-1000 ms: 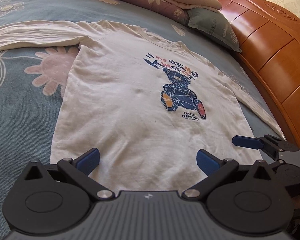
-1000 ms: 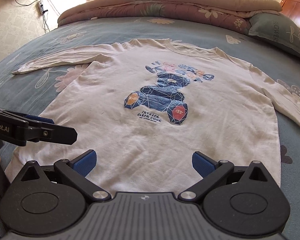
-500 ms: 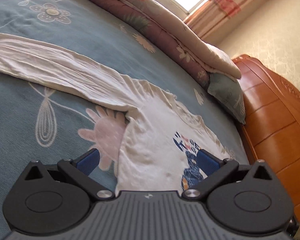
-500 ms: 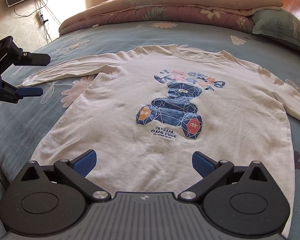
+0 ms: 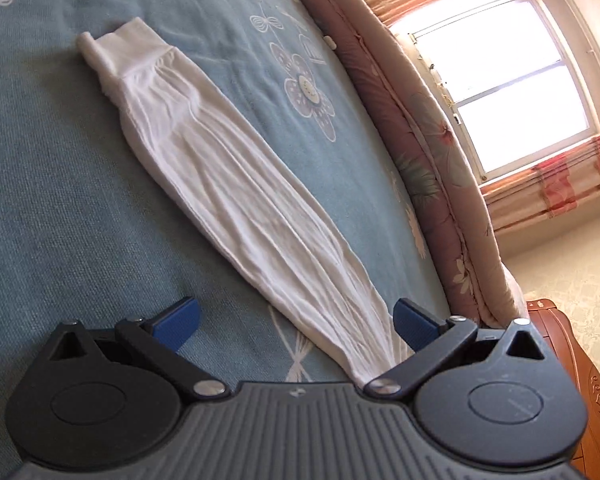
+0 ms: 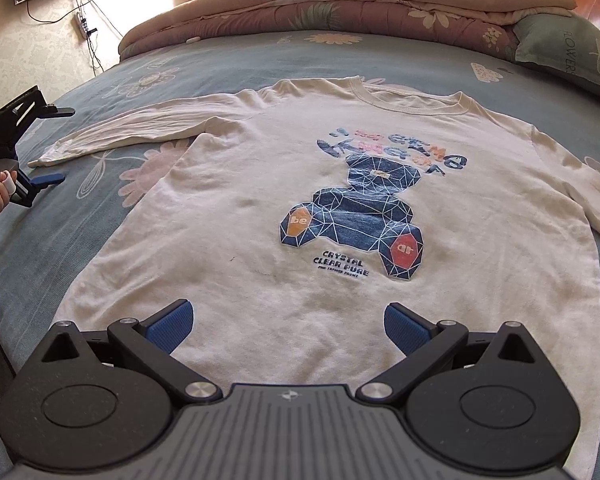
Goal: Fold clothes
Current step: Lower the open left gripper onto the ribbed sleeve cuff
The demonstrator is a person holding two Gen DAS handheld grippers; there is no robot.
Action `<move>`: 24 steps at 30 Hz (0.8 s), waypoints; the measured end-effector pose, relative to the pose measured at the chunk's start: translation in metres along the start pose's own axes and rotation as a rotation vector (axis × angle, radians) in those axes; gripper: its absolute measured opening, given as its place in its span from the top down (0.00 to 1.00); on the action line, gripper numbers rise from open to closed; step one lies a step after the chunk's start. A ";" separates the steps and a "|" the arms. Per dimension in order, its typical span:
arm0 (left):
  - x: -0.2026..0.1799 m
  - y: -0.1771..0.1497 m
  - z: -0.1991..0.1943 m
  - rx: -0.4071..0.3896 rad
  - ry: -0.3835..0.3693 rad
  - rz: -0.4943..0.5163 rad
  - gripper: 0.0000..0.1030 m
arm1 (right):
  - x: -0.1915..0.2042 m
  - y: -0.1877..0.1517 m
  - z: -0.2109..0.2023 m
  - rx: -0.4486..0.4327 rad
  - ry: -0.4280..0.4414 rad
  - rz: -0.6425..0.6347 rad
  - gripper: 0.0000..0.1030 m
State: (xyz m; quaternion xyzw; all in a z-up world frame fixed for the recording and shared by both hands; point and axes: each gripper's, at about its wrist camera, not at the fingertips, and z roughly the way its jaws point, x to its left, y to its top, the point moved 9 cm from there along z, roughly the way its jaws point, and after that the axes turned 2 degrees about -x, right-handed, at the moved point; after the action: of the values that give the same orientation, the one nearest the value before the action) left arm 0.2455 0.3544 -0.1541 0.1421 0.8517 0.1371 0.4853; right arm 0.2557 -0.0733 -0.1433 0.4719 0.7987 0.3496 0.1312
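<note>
My left gripper (image 5: 296, 320) swung off the shirt (image 6: 340, 240) body to its outstretched left sleeve (image 5: 228, 184), both jaws spread and empty, right gripper (image 6: 286, 322) at the near hem; soft limp cotton on the bed (image 5: 60, 200), probably best pinched at the cuff (image 5: 120, 52).

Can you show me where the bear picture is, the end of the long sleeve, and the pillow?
bear picture (image 6: 352, 216), right wrist view, on its dark blue body.
sleeve (image 5: 132, 58), left wrist view, on the cuff.
pillow (image 6: 568, 52), right wrist view, on its green front.
</note>
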 end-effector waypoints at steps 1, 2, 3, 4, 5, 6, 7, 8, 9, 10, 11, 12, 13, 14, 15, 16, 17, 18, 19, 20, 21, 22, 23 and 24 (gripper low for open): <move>0.001 0.003 0.003 -0.009 -0.010 0.005 0.01 | -0.001 -0.001 0.002 0.005 -0.005 -0.002 0.00; 0.001 0.005 0.005 -0.018 -0.019 0.009 0.01 | -0.001 -0.002 0.003 0.010 -0.007 -0.001 0.00; 0.001 0.008 0.008 -0.029 -0.022 0.015 0.01 | -0.002 -0.002 0.004 0.014 -0.006 0.001 0.00; 0.000 0.011 0.010 -0.039 -0.020 0.020 0.01 | -0.002 -0.003 0.005 0.018 -0.004 0.003 0.00; 0.000 0.014 0.012 -0.048 -0.018 0.022 0.01 | -0.002 -0.003 0.005 0.020 -0.003 0.004 0.00; 0.000 0.018 0.014 -0.059 -0.014 0.024 0.01 | -0.002 -0.003 0.005 0.021 -0.004 0.002 0.00; 0.000 0.021 0.016 -0.067 -0.011 0.025 0.01 | -0.002 -0.003 0.004 0.021 -0.007 -0.001 0.00; 0.000 0.025 0.018 -0.076 -0.005 0.023 0.01 | -0.002 -0.003 0.004 0.020 -0.010 -0.005 0.00; 0.001 0.029 0.020 -0.085 0.001 0.021 0.01 | -0.002 -0.003 0.003 0.020 -0.014 -0.008 0.00; 0.001 0.032 0.022 -0.095 0.006 0.018 0.01 | -0.001 -0.003 0.002 0.017 -0.016 -0.013 0.00; 0.002 0.036 0.024 -0.109 0.011 0.010 0.01 | -0.001 -0.002 0.000 0.011 -0.015 -0.017 0.00; 0.002 0.039 0.025 -0.123 0.015 0.002 0.01 | 0.000 -0.001 -0.002 0.004 -0.012 -0.020 0.00; 0.003 0.043 0.027 -0.137 0.020 -0.005 0.01 | 0.000 -0.001 -0.003 -0.001 -0.008 -0.019 0.00; 0.004 0.046 0.028 -0.152 0.024 -0.013 0.01 | 0.000 0.000 -0.003 -0.002 -0.004 -0.015 0.00; 0.004 0.047 0.028 -0.167 0.023 -0.018 0.01 | -0.001 0.001 -0.004 -0.002 -0.002 -0.012 0.00; 0.004 0.049 0.028 -0.183 0.023 -0.023 0.01 | -0.002 0.001 -0.004 -0.001 -0.003 -0.010 0.00; 0.005 0.050 0.029 -0.198 0.023 -0.028 0.01 | -0.002 0.001 -0.004 -0.001 -0.006 -0.010 0.00; 0.005 0.051 0.029 -0.211 0.025 -0.029 0.01 | -0.003 0.001 -0.004 -0.002 -0.010 -0.011 0.00; 0.004 0.053 0.031 -0.214 0.034 -0.013 0.01 | -0.003 0.001 -0.004 -0.004 -0.012 -0.011 0.00; 0.003 0.054 0.032 -0.217 0.042 0.003 0.01 | -0.003 0.002 -0.005 -0.006 -0.012 -0.011 0.00; 0.002 0.055 0.034 -0.220 0.051 0.019 0.01 | -0.003 0.002 -0.005 -0.007 -0.011 -0.012 0.00; 0.001 0.057 0.036 -0.223 0.060 0.034 0.01 | -0.003 0.002 -0.005 -0.008 -0.010 -0.012 0.00; 0.000 0.058 0.037 -0.226 0.069 0.050 0.01 | -0.003 0.002 -0.006 -0.009 -0.011 -0.014 0.00; -0.001 0.059 0.039 -0.230 0.078 0.066 0.01 | -0.003 0.002 -0.006 -0.011 -0.014 -0.017 0.00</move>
State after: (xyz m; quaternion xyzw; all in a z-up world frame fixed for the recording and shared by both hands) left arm 0.2859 0.4126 -0.1504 0.1081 0.8436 0.2551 0.4600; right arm 0.2555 -0.0779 -0.1381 0.4668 0.7998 0.3497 0.1422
